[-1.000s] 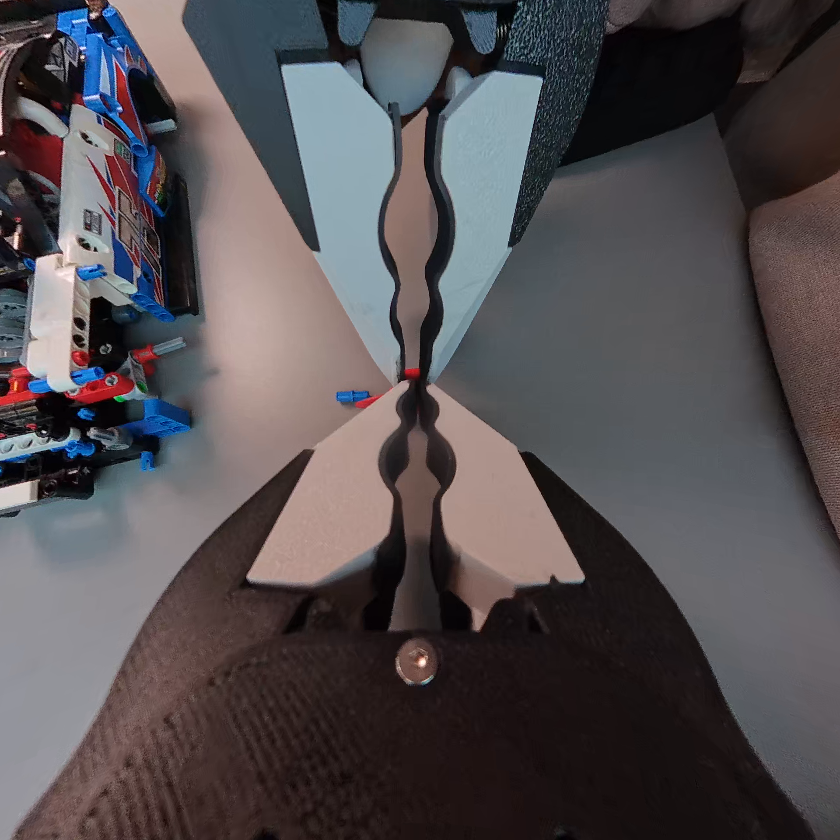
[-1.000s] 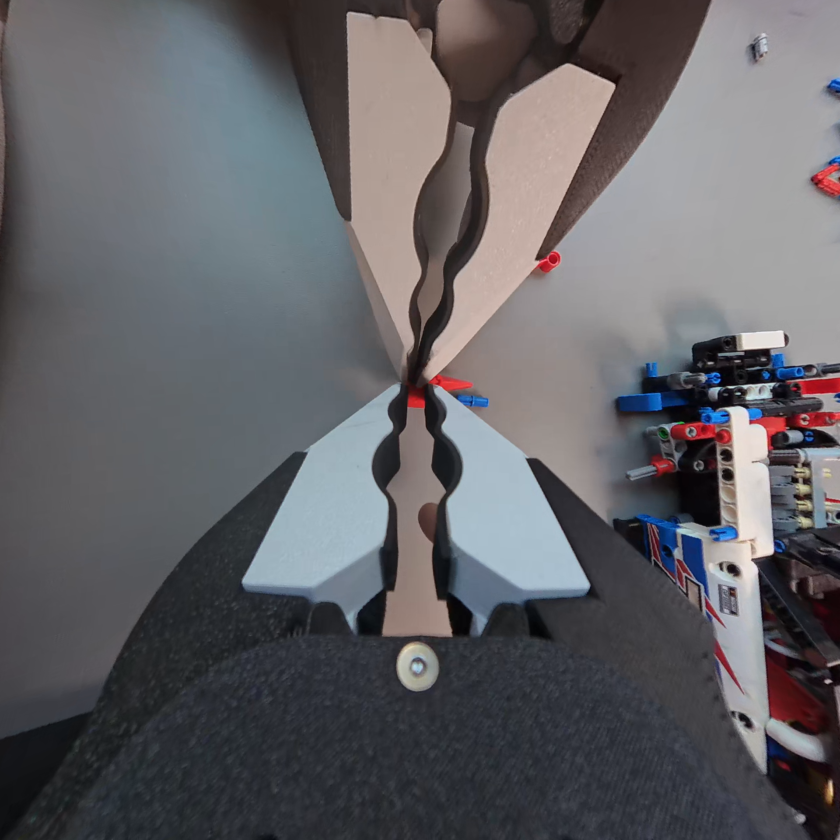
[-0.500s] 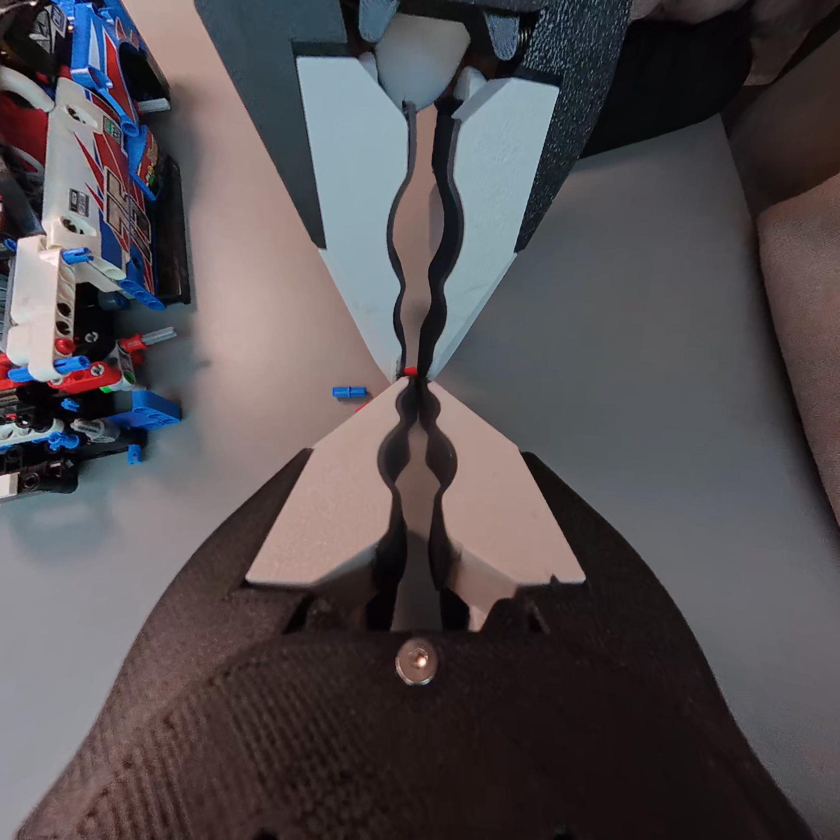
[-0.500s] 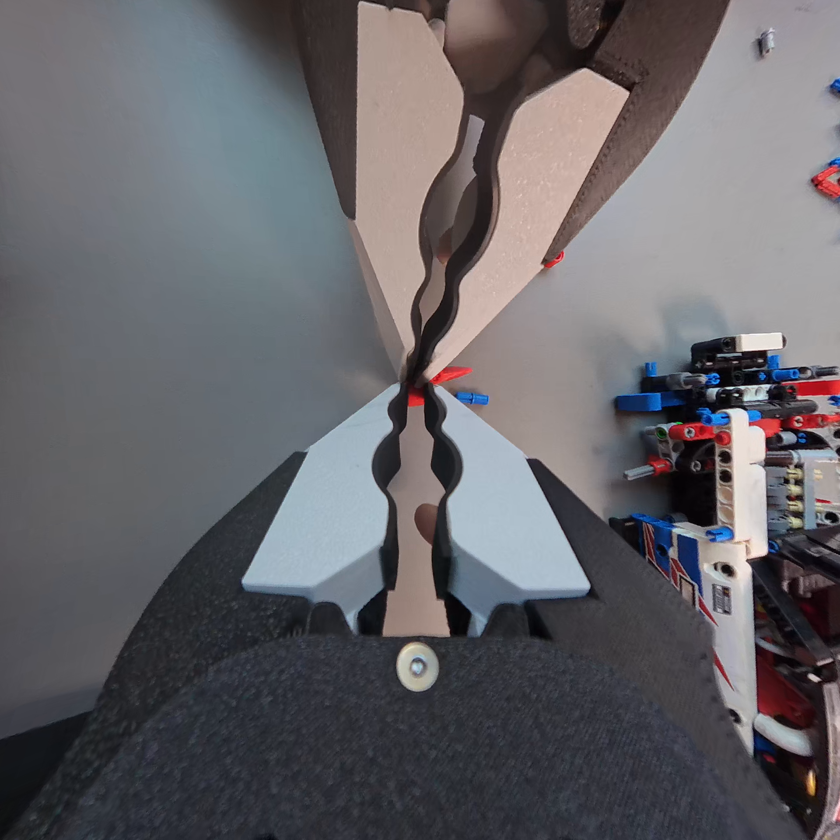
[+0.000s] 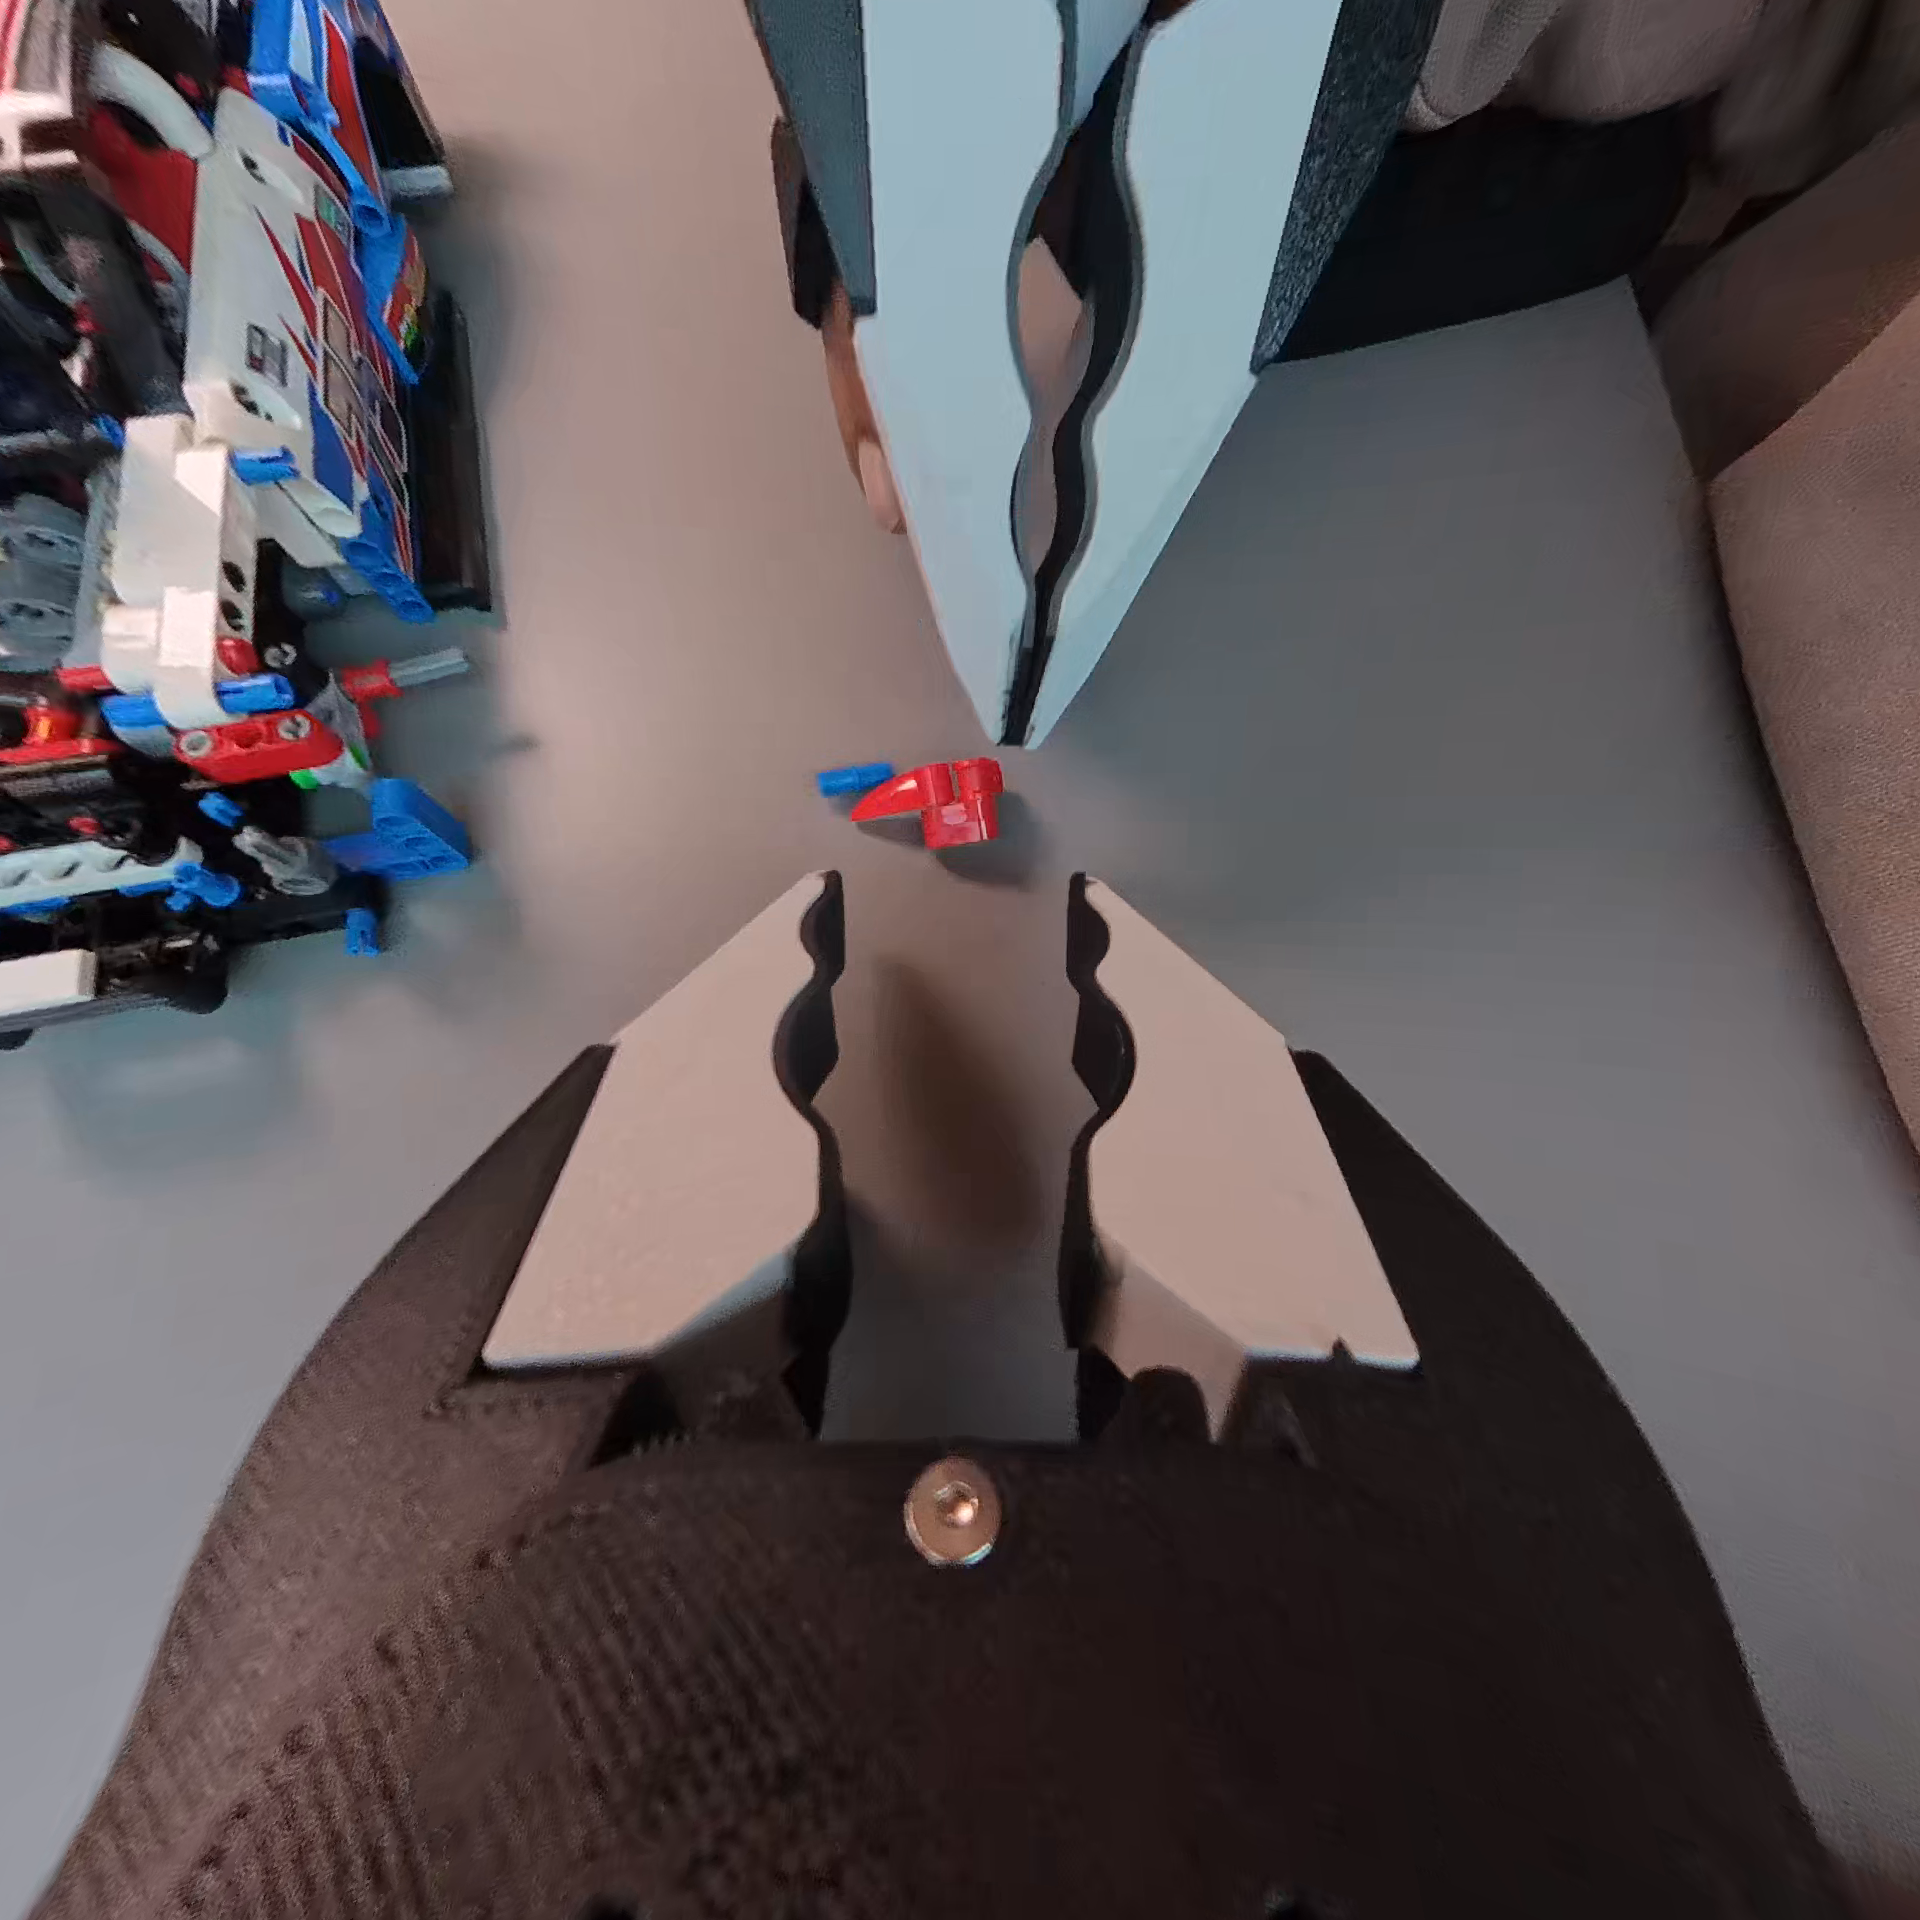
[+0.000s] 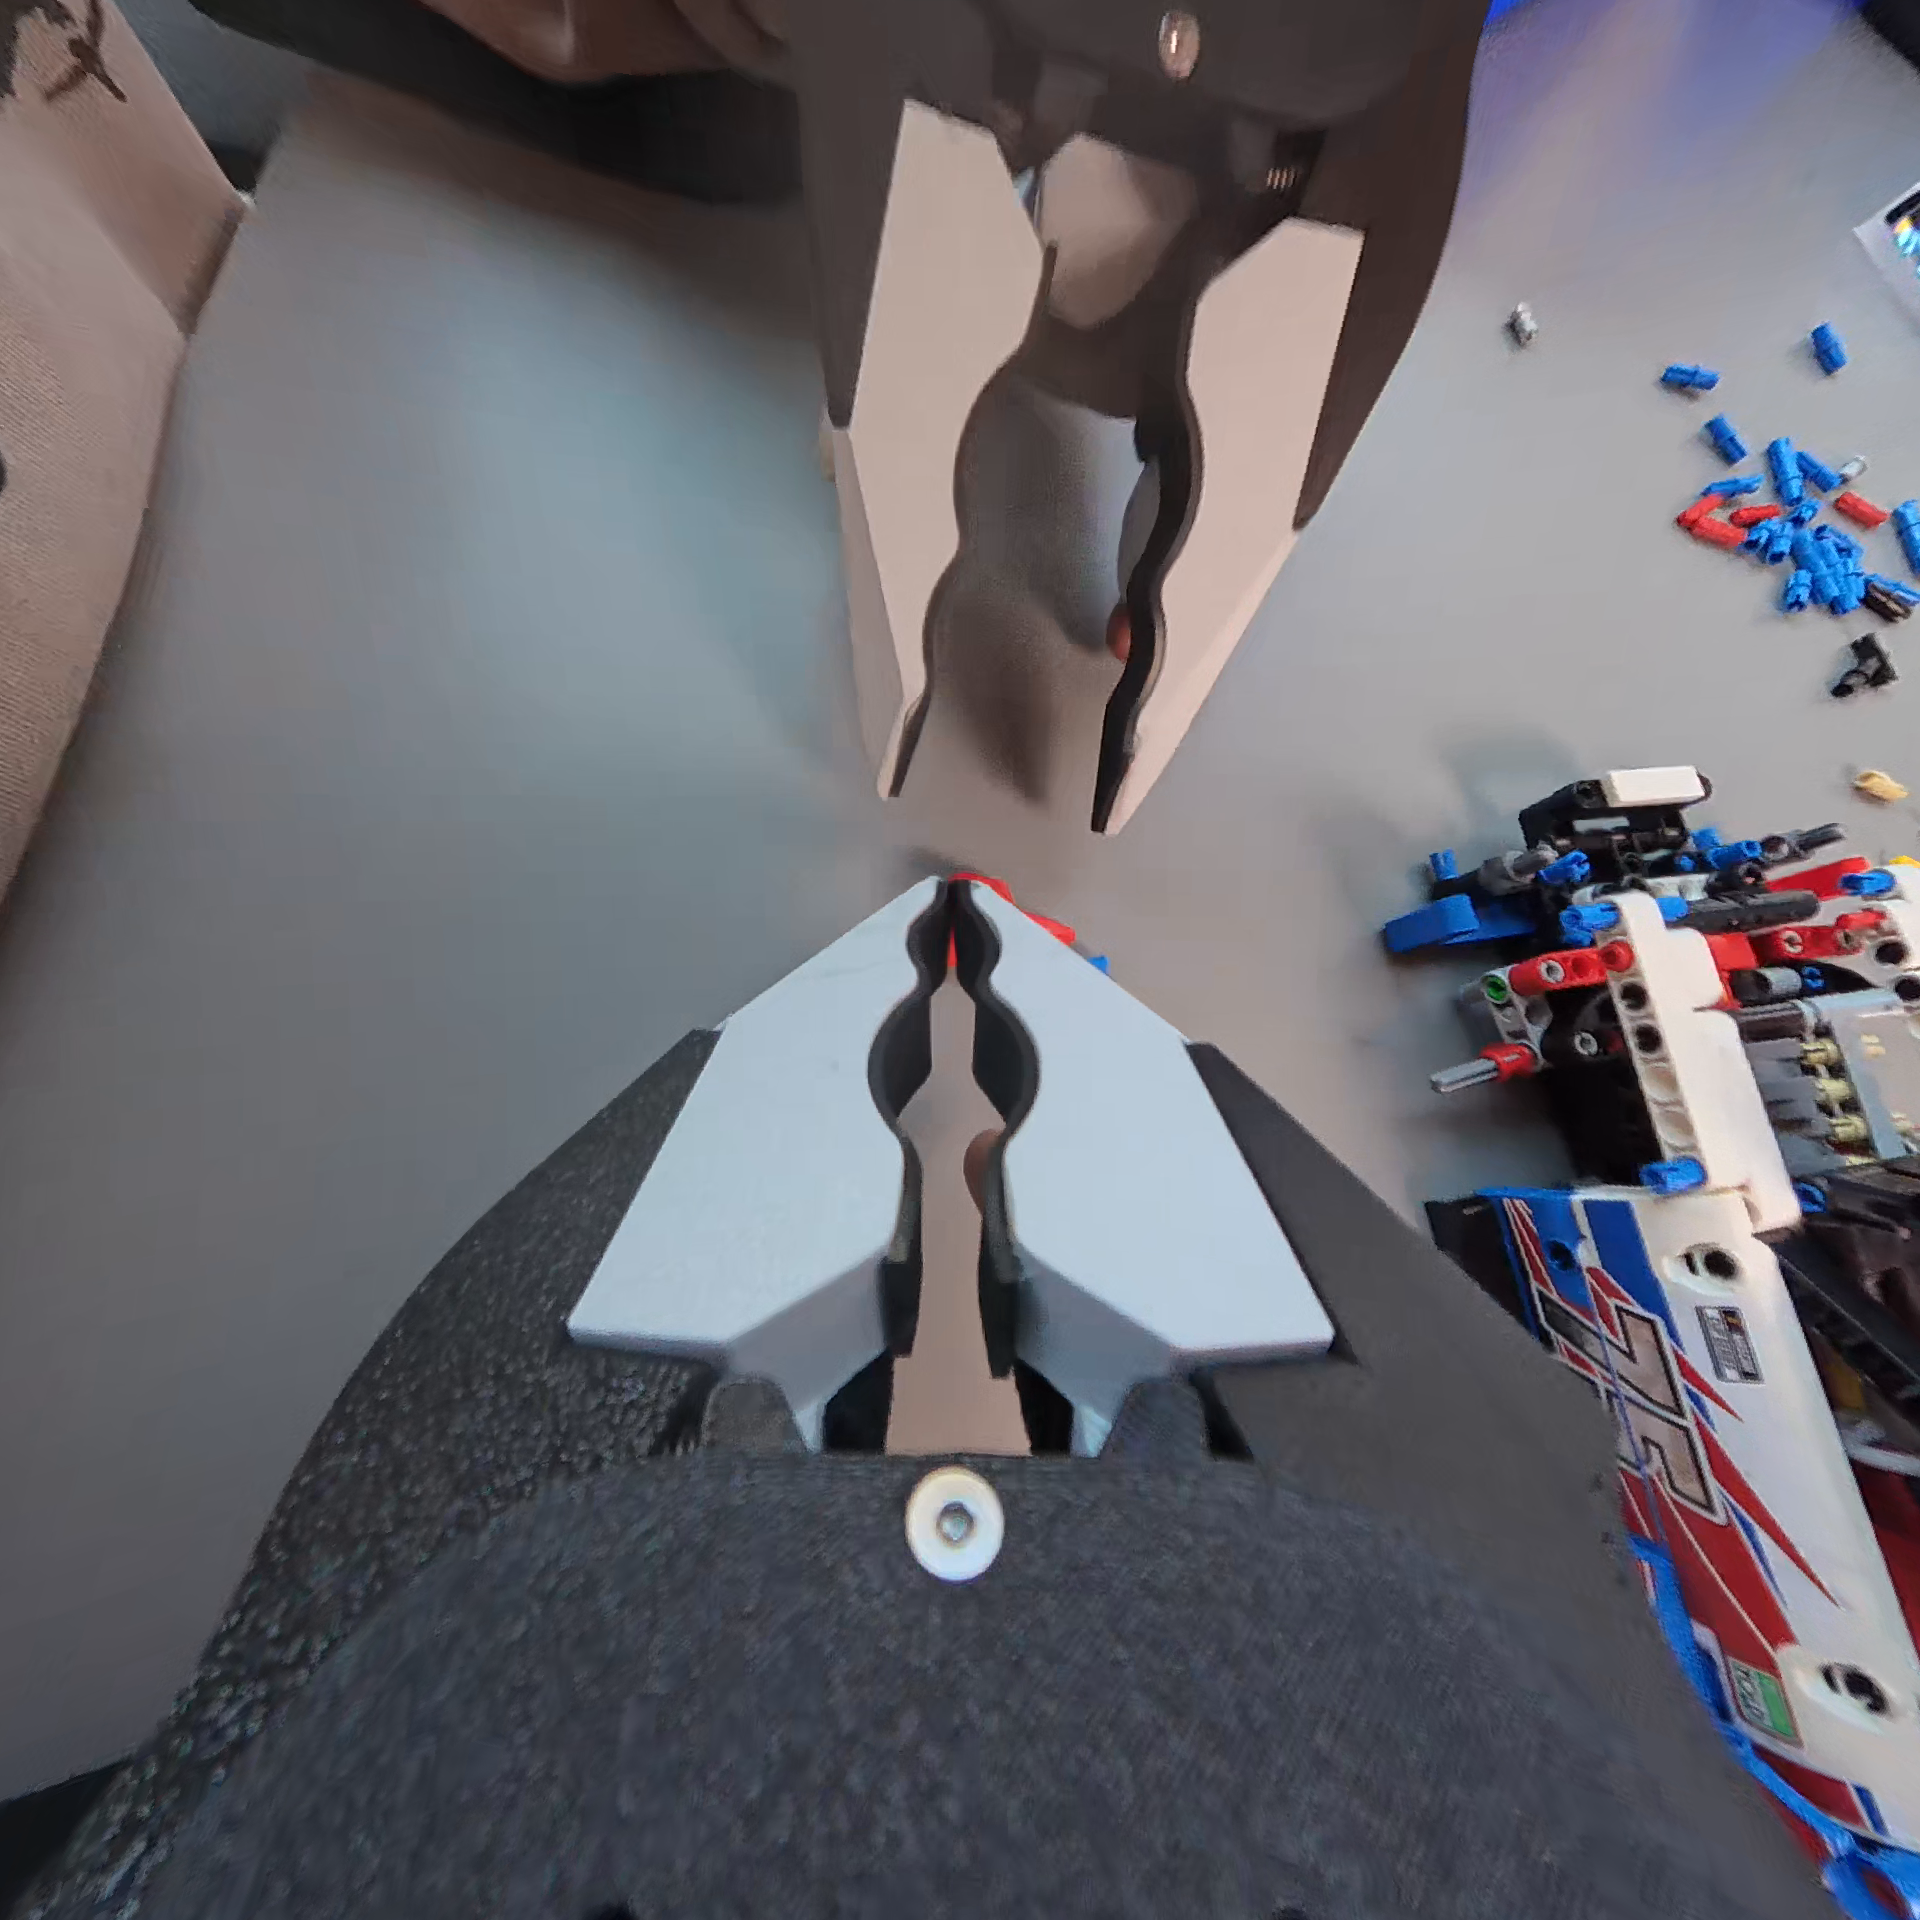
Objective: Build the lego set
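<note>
A small red curved Lego piece [image 5: 935, 802] with a blue pin [image 5: 852, 779] on its side hangs just above the grey table. My right gripper [image 6: 954, 883] is shut on it; red shows between its tips [image 6: 971, 885]. In the left wrist view the right gripper [image 5: 1013, 738] comes in from the top, touching the piece. My left gripper [image 5: 954, 883] is open and empty, a short way back from the piece. It faces the right gripper from the top of the right wrist view [image 6: 997, 805].
The partly built red, white and blue Lego car [image 5: 208, 520] lies at the left, and at the right in the right wrist view [image 6: 1662, 1143]. A pile of loose blue and red pins [image 6: 1808, 530] lies beyond it. A beige cushion [image 5: 1818, 727] borders the table.
My left gripper has opened, let go of the red piece and drawn back. The right gripper keeps hold of the piece.
</note>
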A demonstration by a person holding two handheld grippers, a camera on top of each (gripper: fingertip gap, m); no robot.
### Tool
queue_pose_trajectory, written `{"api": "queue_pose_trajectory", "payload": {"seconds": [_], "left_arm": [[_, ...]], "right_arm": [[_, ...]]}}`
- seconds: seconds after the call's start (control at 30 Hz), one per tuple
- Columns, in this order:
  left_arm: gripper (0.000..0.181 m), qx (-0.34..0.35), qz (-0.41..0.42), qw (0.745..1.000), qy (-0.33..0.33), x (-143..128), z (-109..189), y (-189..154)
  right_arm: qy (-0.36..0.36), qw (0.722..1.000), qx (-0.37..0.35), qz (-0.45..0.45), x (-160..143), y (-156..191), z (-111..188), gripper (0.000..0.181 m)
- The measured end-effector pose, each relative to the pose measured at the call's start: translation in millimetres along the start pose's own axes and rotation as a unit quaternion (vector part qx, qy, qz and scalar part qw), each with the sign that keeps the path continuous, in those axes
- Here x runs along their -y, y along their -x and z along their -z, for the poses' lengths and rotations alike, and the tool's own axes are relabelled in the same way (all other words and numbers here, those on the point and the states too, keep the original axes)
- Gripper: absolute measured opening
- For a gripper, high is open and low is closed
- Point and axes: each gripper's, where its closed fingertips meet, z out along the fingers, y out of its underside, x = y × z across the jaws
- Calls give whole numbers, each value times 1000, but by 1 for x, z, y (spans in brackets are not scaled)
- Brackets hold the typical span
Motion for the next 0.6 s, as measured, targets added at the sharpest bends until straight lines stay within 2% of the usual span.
{"api": "queue_pose_trajectory", "payload": {"seconds": [0.03,0.1,0.23,0.37,0.43,0.53,0.6], "left_arm": [[44,-12,11,1000,-4,-1,-2,-2],[45,-8,26,1000,-11,0,-3,3],[38,25,5,1000,-4,1,-1,10],[33,34,-16,999,18,0,-6,5],[32,37,-18,999,23,-2,-6,6],[31,33,-8,999,15,0,-5,6],[31,34,-4,999,5,2,-1,8]], "right_arm": [[-21,1000,4,-4,4,1,3,0],[-27,1000,-5,-10,3,-4,9,1],[4,999,-29,-22,-10,-8,15,10],[31,994,-18,-107,-17,3,4,16],[42,989,-35,-136,-17,3,-3,19],[66,986,-74,-136,-20,-4,-10,13],[62,991,-68,-100,-16,-3,-10,7]]}}
